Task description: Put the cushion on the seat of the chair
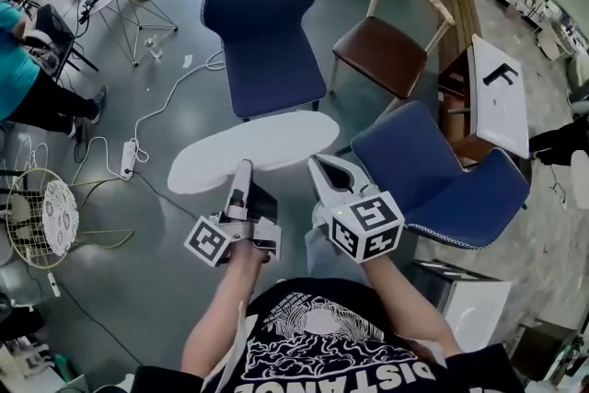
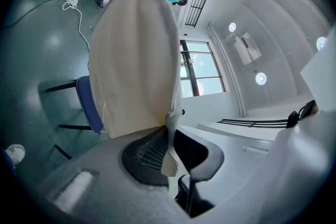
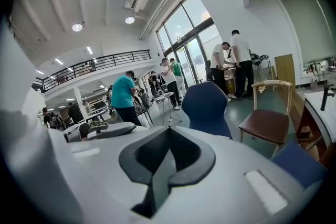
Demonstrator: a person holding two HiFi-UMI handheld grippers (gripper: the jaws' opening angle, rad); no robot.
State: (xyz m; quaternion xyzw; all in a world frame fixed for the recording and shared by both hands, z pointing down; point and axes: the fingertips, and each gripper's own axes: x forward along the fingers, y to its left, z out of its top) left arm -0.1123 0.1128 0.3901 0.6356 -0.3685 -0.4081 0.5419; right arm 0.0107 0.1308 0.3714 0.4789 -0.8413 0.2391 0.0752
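The white oval cushion point(image 1: 262, 145) hangs flat in the air in front of me. My left gripper point(image 1: 242, 170) is shut on the middle of its near edge; in the left gripper view the cream fabric point(image 2: 134, 55) rises from the pinched jaws point(image 2: 168, 136). My right gripper point(image 1: 316, 163) has its tips at the cushion's near right edge. In the right gripper view its jaws point(image 3: 167, 131) stand together and no fabric shows between them. A blue chair point(image 1: 262, 32) stands just beyond the cushion, its seat bare. A second blue chair point(image 1: 433, 170) is at my right.
A brown wooden chair point(image 1: 382, 55) stands behind the right blue chair, a white table point(image 1: 497, 92) further right. A power strip point(image 1: 129, 159) with cables lies on the floor at left, near a wire stool point(image 1: 41, 216). A person point(image 1: 23, 78) is at the far left.
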